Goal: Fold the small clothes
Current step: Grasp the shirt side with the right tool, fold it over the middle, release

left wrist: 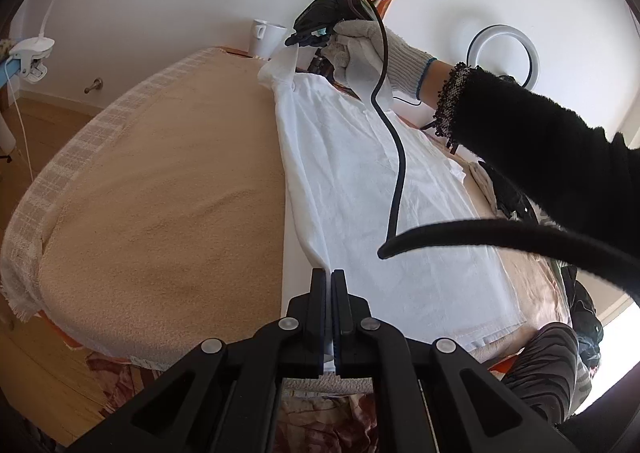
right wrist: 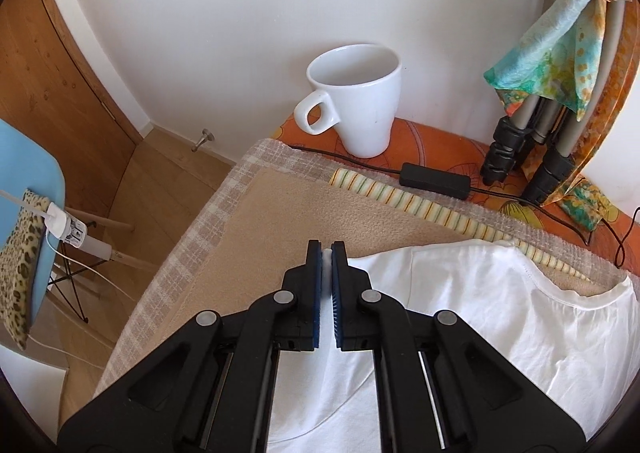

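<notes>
The left gripper (left wrist: 328,275) is nearest, and its jaws are pressed together on the edge of the white shirt (left wrist: 384,189). The shirt stretches forward from it over a beige towel (left wrist: 168,189) that covers the table. At the far end, the right gripper (right wrist: 326,247) is also clamped on a corner of the shirt's cloth, which is raised a little above the towel. A gloved hand (left wrist: 362,49) holds this gripper. Ahead of the right gripper stands a white mug (right wrist: 360,101), and a black cable (right wrist: 434,175) lies just beside it.
</notes>
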A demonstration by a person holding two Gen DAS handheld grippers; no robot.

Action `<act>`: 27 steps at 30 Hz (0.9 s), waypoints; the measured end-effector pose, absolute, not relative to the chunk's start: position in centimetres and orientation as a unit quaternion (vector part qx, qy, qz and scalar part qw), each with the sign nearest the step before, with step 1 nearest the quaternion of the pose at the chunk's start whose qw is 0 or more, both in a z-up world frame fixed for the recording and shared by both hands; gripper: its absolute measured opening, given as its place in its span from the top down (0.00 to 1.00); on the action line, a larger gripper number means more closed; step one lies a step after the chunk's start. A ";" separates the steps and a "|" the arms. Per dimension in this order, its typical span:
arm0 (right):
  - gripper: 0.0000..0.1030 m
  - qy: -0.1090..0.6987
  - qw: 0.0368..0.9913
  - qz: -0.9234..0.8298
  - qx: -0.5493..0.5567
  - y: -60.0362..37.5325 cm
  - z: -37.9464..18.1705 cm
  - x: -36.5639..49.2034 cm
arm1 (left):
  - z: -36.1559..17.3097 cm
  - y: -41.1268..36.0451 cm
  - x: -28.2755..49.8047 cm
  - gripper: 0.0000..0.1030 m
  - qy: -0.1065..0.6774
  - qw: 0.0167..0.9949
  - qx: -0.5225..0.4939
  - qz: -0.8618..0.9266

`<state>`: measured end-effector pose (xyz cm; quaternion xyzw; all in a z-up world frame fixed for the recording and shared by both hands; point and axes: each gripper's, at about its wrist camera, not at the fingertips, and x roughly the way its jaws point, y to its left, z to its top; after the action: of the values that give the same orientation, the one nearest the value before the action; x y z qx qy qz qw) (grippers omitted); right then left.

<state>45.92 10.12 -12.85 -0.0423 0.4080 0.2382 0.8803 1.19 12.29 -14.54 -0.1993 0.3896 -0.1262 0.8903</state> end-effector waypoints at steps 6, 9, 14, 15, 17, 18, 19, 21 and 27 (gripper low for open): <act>0.95 0.390 0.891 0.234 0.003 4.2 -11.4 45.3 | -13.6 9.1 1.7 1.00 0.389 0.894 -0.159 -0.156; 0.95 0.383 0.897 0.220 0.022 0.8 -11.2 45.0 | -13.3 6.7 2.1 1.00 0.393 0.893 -0.133 -0.176; 0.95 0.384 0.906 0.175 0.044 -5.2 -12.3 44.8 | -13.6 3.1 2.8 1.00 0.407 0.884 -0.106 -0.206; 0.95 0.387 0.906 0.163 0.047 -6.2 -12.6 44.7 | -13.8 2.5 2.9 1.00 0.409 0.883 -0.099 -0.208; 0.95 0.392 0.906 0.146 0.059 -8.0 -13.4 44.9 | -14.1 1.6 3.1 1.00 0.415 0.881 -0.085 -0.209; 0.95 0.394 0.908 0.130 0.062 -8.7 -13.8 44.9 | -14.2 1.0 2.9 1.00 0.416 0.881 -0.082 -0.211; 0.95 0.397 0.908 0.116 0.069 -9.5 -14.3 44.9 | -14.3 0.8 2.9 1.00 0.420 0.879 -0.080 -0.212; 0.95 0.412 0.902 0.097 0.078 -10.4 -15.6 45.2 | -14.6 0.4 3.2 1.00 0.425 0.877 -0.076 -0.211; 0.95 0.413 0.900 0.117 0.079 -10.7 -16.1 45.4 | -14.6 0.1 3.4 1.00 0.426 0.877 -0.072 -0.209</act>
<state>45.44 -10.72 -16.09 0.0789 0.4134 0.1173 0.8995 3.42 0.07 -14.60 -0.0718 0.4265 -0.2093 0.8770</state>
